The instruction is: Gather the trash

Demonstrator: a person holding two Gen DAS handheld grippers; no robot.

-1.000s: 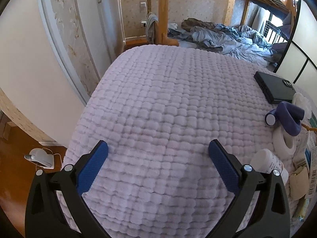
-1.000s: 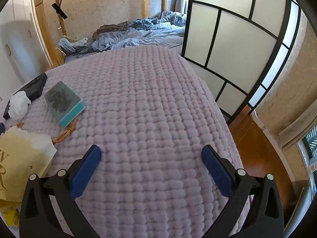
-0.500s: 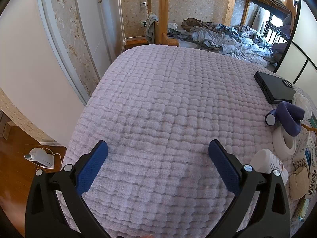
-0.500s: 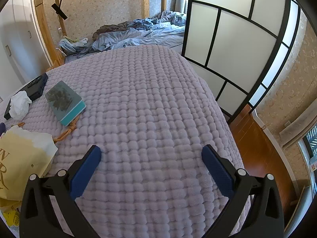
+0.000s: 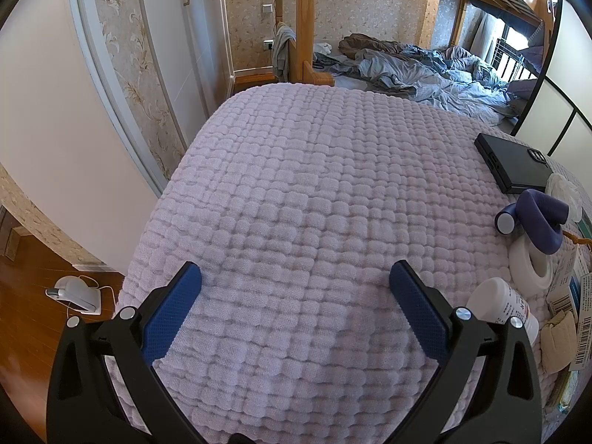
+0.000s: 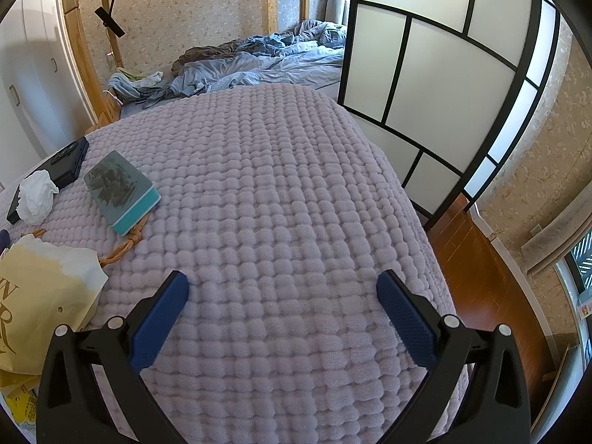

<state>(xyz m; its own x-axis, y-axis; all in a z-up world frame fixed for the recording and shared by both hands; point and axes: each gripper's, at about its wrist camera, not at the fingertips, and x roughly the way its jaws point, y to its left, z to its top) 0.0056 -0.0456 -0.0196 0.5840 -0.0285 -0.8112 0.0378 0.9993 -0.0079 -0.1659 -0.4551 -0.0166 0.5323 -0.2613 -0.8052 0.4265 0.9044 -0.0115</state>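
My left gripper (image 5: 294, 277) hangs open over the lilac quilted bedspread (image 5: 314, 192) with nothing between its blue pads. To its right lie a white bottle (image 5: 499, 303), a white tape roll (image 5: 529, 266), a purple curved roller (image 5: 532, 218), a crumpled tissue (image 5: 564, 192) and paper scraps (image 5: 577, 296). My right gripper (image 6: 283, 285) is open too, above bare quilt (image 6: 296, 203). Left of it lie a yellow-white paper bag (image 6: 40, 296), a crumpled tissue (image 6: 37, 196) and a teal-edged box (image 6: 120, 194).
A black flat case (image 5: 514, 162) lies at the far right of the bed, the same black case (image 6: 63, 166) showing by the tissue. An orange cord (image 6: 127, 244) runs under the box. An unmade blue bed (image 6: 266, 59), a sliding screen (image 6: 444, 74) and wooden floor (image 6: 477, 266) border the bed.
Both grippers stay open and nearly still; the views shift only slightly.
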